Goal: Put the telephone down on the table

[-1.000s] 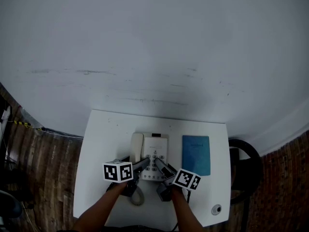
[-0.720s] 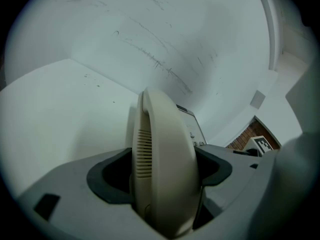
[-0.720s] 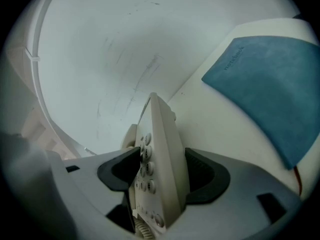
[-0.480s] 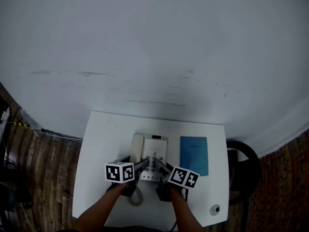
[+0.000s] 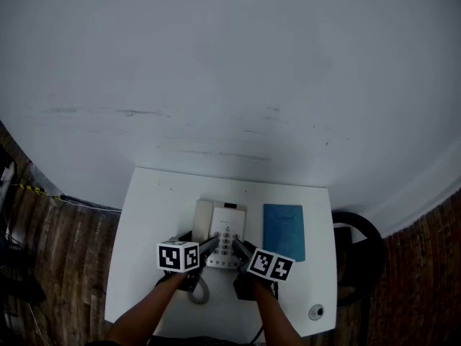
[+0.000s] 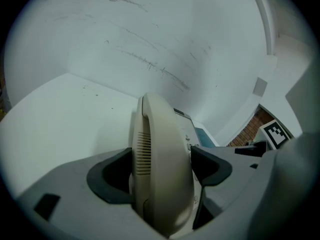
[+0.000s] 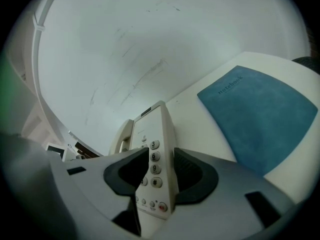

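A pale, scuffed wall (image 5: 230, 63) fills most of what I see from the head view, with dark brick-patterned floor (image 5: 65, 244) at the edges and a small white table (image 5: 151, 215) pushed against it. The telephone (image 5: 229, 225) sits near the middle of the table, just beside a blue notebook (image 5: 284, 231) on its right. I cannot tell whether its underside is fully resting on the top or is a touch clear of it. My left gripper (image 6: 165, 164) has its jaws closed round the cream handset (image 6: 157, 129), which fills the gap between the pads. My right gripper (image 7: 162, 171) has just been closing, and its jaws now pinch the keypad edge of the base. I judge this a light, rigid shell of smooth plastic, so the pads could slide on it. The handset is a loose piece, tied to the base only by the coiled cord (image 5: 200, 294), and it could tip off if I tilt things. Holding handset and base together, one on each side, looks like the sound grip for setting it down level.
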A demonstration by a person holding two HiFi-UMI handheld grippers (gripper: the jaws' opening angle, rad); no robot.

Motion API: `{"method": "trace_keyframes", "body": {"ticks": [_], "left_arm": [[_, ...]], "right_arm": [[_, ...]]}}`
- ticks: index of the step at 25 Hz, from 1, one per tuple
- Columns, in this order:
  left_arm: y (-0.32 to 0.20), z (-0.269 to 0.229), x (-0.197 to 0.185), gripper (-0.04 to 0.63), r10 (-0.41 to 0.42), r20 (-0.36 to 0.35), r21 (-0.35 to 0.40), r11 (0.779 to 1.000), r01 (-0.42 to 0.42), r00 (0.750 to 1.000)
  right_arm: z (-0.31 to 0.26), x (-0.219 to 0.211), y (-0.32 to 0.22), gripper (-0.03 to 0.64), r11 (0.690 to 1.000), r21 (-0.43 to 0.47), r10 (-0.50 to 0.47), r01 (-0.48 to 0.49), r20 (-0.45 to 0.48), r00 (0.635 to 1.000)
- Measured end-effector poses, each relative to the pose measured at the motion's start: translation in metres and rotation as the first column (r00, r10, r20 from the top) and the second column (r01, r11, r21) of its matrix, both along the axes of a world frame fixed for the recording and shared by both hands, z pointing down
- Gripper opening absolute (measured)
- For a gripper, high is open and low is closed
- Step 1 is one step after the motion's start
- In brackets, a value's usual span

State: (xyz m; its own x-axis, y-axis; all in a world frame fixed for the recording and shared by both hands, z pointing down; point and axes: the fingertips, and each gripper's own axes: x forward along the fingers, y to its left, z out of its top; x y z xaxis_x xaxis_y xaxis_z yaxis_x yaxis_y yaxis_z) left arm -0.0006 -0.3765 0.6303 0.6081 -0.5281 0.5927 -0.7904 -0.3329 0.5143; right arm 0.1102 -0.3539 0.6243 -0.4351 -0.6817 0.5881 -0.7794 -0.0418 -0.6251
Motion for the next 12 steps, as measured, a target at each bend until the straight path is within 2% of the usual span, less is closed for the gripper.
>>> {"method": "trace_keyframes", "body": {"ticks": [7, 12], "left_arm": [[0.009, -0.029, -0.013, 0.377, -0.034, 0.037, 0.083, 0.996, 0.031, 0.999], [0.018, -0.06, -0.016, 0.348, -0.053, 0.024, 0.149, 0.988, 0.049, 0.998]], "right_arm": [[-0.027, 0.004, 0.008, 0.121, 0.997, 0.072, -0.014, 0.014, -0.001, 1.0], [-0.052, 0.004, 0.015, 0.079, 0.989, 0.135, -0.059, 0.06, -0.014, 0.998]]}}
